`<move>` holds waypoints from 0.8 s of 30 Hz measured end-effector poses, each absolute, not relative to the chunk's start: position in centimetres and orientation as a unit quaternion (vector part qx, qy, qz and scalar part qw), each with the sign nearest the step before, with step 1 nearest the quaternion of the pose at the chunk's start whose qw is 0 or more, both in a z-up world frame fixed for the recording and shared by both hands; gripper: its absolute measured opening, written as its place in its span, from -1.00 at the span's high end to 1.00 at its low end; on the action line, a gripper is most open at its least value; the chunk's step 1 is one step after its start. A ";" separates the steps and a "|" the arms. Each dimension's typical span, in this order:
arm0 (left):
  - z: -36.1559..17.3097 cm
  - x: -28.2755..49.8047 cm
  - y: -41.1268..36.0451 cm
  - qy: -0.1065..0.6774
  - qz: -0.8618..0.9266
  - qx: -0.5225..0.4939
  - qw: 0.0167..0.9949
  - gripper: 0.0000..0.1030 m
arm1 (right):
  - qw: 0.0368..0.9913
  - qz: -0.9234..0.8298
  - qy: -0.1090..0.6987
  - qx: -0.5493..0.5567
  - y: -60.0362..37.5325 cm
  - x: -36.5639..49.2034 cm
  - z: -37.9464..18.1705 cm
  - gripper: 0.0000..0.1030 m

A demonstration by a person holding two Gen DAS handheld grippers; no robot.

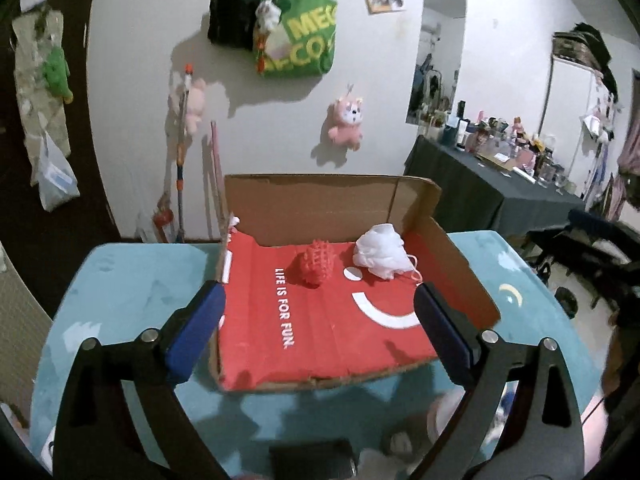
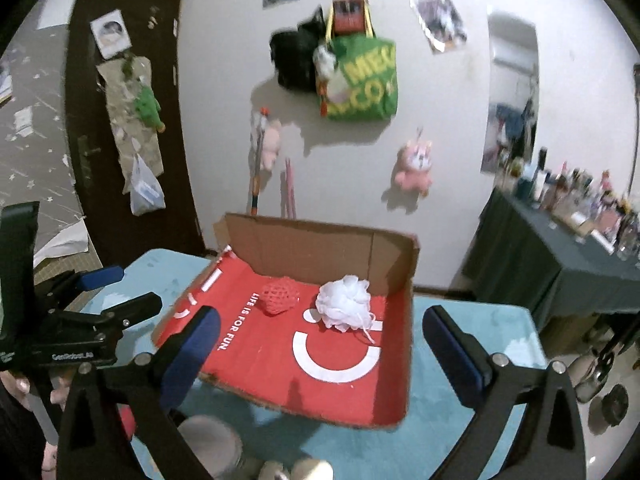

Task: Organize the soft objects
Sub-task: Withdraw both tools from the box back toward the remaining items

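Now both grippers, L (image 1: 320, 312) & R (image 2: 320, 336), spread wide w/ nothing held, facing red box (image 1: 320, 344).

Both grippers are just hanging there with jaws spread wide and nothing between them. Left gripper (image 1: 320, 312) sits near the table's front edge, right gripper (image 2: 322, 340) alongside, a bit higher up.

Box (image 1: 320, 336): on the tabletop (image 1: 120, 292), middle.
Ball (image 1: 316, 266): in the box, far end, left of the sponge.
Sponge (image 1: 380, 256): in the box, far right, beside the ball.
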State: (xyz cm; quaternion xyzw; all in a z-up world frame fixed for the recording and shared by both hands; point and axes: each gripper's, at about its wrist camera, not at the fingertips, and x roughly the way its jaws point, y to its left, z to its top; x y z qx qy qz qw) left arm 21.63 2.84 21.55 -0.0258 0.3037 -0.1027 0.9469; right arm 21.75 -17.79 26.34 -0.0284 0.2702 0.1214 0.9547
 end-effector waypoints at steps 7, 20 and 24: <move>22.0 13.6 3.3 0.248 -0.102 -0.004 0.963 -0.94 | 0.973 0.110 0.196 -0.053 -17.3 12.7 26.8 -1.00; 18.3 1.9 3.6 0.181 -0.098 -0.023 0.978 -0.97 | 0.991 0.047 0.119 -0.043 -17.5 2.2 21.4 -1.00; 15.1 0.6 3.3 0.194 -0.083 -0.034 0.977 -0.97 | 0.990 0.026 0.132 -0.036 -17.6 1.7 18.0 -1.00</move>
